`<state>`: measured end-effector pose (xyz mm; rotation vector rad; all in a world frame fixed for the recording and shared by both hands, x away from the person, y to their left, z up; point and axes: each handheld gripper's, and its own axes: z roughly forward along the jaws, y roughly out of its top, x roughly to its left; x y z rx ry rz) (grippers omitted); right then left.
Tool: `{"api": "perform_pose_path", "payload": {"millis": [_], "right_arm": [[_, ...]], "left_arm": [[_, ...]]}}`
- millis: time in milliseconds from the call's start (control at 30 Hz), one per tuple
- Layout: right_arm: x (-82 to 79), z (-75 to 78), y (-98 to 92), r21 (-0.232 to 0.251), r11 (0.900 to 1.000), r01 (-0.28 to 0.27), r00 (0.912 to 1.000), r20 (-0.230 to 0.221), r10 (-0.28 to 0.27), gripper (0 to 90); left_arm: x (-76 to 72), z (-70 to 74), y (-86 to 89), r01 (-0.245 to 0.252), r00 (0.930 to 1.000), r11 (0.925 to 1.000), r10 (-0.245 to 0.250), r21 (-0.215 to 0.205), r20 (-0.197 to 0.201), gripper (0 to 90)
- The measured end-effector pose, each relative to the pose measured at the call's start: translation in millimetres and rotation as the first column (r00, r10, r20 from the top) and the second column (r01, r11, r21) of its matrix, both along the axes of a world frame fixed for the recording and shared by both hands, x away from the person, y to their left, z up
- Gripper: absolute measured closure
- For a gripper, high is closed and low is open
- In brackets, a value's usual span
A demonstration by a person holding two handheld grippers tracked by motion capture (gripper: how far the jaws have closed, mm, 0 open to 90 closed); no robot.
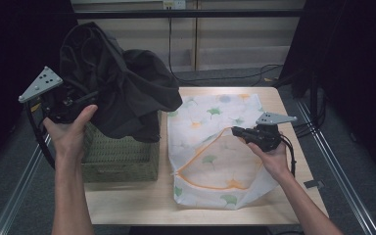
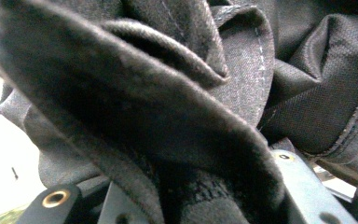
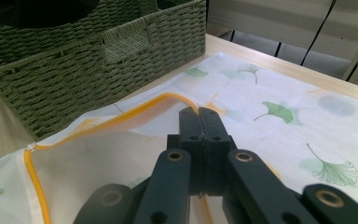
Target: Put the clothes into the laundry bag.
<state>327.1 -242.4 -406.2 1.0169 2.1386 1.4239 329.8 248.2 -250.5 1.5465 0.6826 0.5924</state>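
The left gripper holds the dark garment bunched above the basket, while the bag (its orange-edged mouth pinched up by the right gripper) lies just to its right.

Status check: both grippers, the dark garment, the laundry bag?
Left gripper shut on dark garment, held above woven basket. Right gripper shut on laundry bag rim, mouth lifted open. Nothing between them.

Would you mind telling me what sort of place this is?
Probably a lab recording station: a wooden table edged by metal rails, dark curtains around it, cables on the floor.
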Motion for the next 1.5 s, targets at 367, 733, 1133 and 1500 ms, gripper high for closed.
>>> {"api": "perform_pose_path", "payload": {"millis": [367, 733, 1133, 1500], "right_arm": [[12.2, 1.7, 10.4, 0.016, 1.0, 0.0, 1.0, 0.002, 0.0, 89.6], [28.7, 1.6, 15.4, 0.043, 0.999, 0.012, 0.9999, 0.002, -0.013, 89.6], [27.0, 4.5, 11.0, 0.07, 0.998, 0.007, 1.0, 0.004, -0.008, 89.7], [26.5, 4.6, 11.9, 0.091, 0.996, -0.023, 0.9997, -0.005, 0.024, 89.7]], "left_arm": [[-9.3, 8.2, -33.0, 0.129, 0.9914, 0.9914, -0.128, -0.022, 0.025, 65.8], [-29.2, 10.4, -56.9, 0.237, 0.9706, 0.9706, -0.235, -0.041, 0.052, 65.5], [-44.6, -16.9, -101.1, 0.369, 0.9293, 0.929, -0.368, -0.03, 0.034, 65.3], [-33.1, -55.4, -133.5, 0.417, 0.9088, 0.9083, -0.417, 0.032, -0.016, 64.9]]}}
